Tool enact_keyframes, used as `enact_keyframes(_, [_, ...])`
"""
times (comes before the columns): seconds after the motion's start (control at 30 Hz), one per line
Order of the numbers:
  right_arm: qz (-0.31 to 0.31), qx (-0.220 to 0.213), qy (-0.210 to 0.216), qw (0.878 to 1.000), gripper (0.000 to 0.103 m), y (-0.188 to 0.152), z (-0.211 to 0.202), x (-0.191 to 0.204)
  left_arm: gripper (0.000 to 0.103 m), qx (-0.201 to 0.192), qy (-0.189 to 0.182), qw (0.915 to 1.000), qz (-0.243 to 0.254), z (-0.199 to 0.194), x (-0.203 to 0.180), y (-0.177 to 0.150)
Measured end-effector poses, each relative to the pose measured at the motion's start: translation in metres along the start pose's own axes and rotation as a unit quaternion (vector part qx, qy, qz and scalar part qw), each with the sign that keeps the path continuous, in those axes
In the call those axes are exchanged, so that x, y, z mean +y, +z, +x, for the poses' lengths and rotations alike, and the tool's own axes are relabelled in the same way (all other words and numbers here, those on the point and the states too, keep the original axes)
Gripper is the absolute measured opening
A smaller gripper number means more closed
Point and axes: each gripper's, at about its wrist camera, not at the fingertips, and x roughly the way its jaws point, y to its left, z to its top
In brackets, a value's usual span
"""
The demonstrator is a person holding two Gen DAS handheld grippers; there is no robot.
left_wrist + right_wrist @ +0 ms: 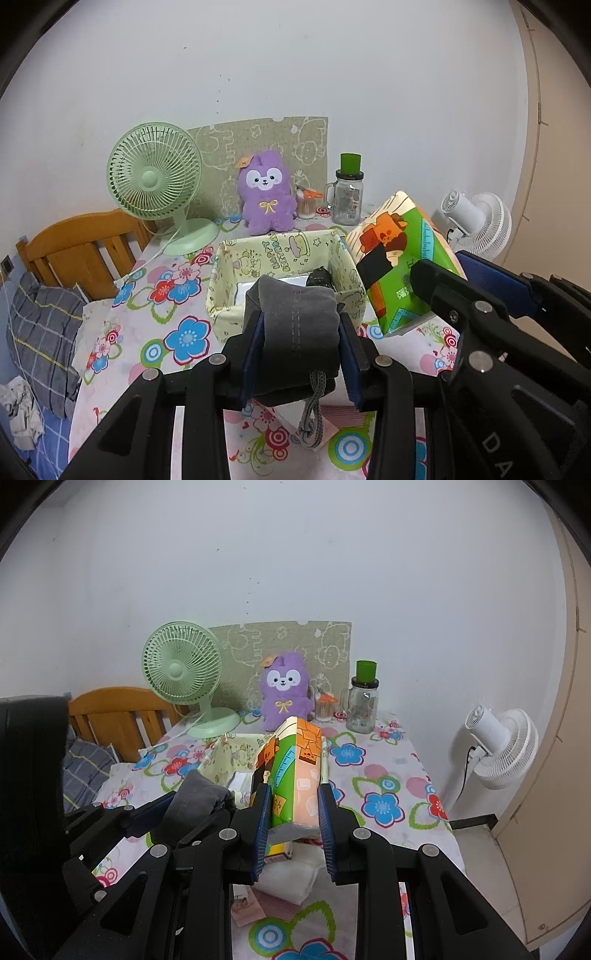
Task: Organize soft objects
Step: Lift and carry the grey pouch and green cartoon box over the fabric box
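Observation:
My left gripper (301,328) is shut on a grey drawstring pouch (295,325) and holds it above the table, just in front of a pale yellow fabric basket (229,280). The basket holds a white box and a dark object. My right gripper (293,805) is shut on a green and orange tissue pack (295,768), lifted and tilted beside the basket's right side; the pack also shows in the left wrist view (399,266). A purple plush toy (266,195) sits upright at the back of the table, by the wall.
A green desk fan (155,181) stands back left. A glass jar with a green lid (349,199) and a cotton swab tub (307,205) stand back right. A white fan (502,746) stands off the table's right edge. A wooden bed frame (77,243) is at left. White folded cloth (291,875) lies under my right gripper.

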Motion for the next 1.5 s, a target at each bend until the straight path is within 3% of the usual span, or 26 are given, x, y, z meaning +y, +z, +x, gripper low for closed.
enact_keyframes(0.8, [0.008,0.012,0.003,1.000,0.029,0.033,0.061,-0.007,0.039,-0.003,0.003,1.0000,0.003,0.038,0.010,0.038])
enact_keyframes(1.5, [0.023,0.067,0.018,0.997,0.029,0.048,0.148,-0.008,0.039,0.028,0.003,0.9996,-0.003,0.108,0.031,0.058])
